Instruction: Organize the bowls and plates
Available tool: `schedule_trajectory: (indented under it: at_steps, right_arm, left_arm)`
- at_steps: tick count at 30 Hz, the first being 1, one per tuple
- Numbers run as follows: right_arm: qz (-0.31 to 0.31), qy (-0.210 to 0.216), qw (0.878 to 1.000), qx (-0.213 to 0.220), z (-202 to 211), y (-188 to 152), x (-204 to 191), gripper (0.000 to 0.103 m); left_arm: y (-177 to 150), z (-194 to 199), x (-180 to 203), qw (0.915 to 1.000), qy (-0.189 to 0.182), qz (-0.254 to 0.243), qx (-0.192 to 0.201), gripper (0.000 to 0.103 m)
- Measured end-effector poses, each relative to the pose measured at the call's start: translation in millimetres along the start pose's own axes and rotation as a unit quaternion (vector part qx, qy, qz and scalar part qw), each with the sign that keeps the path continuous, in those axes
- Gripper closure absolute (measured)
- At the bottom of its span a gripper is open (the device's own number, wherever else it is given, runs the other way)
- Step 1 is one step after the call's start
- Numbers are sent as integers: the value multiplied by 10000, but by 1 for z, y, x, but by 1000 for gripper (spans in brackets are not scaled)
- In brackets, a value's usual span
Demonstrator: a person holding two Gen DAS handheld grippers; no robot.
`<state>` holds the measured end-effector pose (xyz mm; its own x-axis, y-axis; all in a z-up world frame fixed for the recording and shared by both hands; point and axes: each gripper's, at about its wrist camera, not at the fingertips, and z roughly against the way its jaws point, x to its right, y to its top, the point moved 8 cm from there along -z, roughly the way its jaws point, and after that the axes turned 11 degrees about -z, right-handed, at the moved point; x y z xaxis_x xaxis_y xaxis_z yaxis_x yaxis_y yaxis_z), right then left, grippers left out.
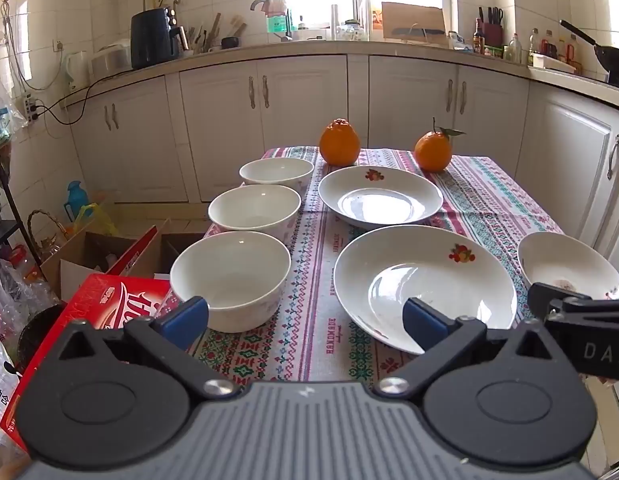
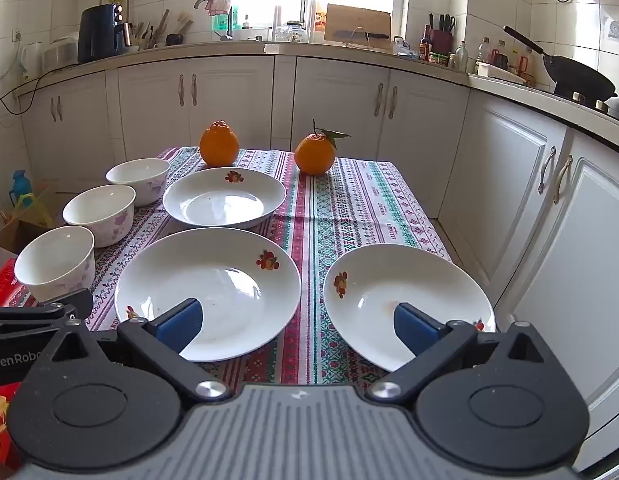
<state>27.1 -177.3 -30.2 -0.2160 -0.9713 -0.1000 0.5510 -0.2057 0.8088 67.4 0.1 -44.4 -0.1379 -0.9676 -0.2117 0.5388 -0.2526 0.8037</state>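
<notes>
Right wrist view: two oranges [image 2: 219,142] stand behind three plates [image 2: 224,197].

The plates [image 2: 207,292] are white with small red-and-yellow fruit motifs, and the bowls [image 2: 99,214] white with faint pink flowers. Two oranges [image 2: 219,148] sit bright orange on the tablecloth [image 2: 361,208], banded in red, teal and white.

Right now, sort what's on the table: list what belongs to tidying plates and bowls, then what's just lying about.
For the job:
far plate
middle plate
right plate
near bowl
middle bowl
far bowl

Lying about:
left orange
right orange
red box beside the table
</notes>
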Motion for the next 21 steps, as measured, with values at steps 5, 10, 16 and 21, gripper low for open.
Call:
schedule_trajectory:
  at_steps: [5,10,16,21]
  right_arm:
    - [20,-9,10000,23,0,0,0,0]
    - [12,-8,10000,27,0,1,1,0]
    - [17,-6,10000,42,-1,3,0,0]
    - [19,-1,10000,48,1,0,0,0]
  left_arm:
    - [0,0,0,10000,11,-14,10,1]
    - [-3,-5,0,10000,10,-4,10,1]
    - [-2,-2,0,10000,12,-11,15,1]
    - [-2,-1,-1,10000,11,-6,22,1]
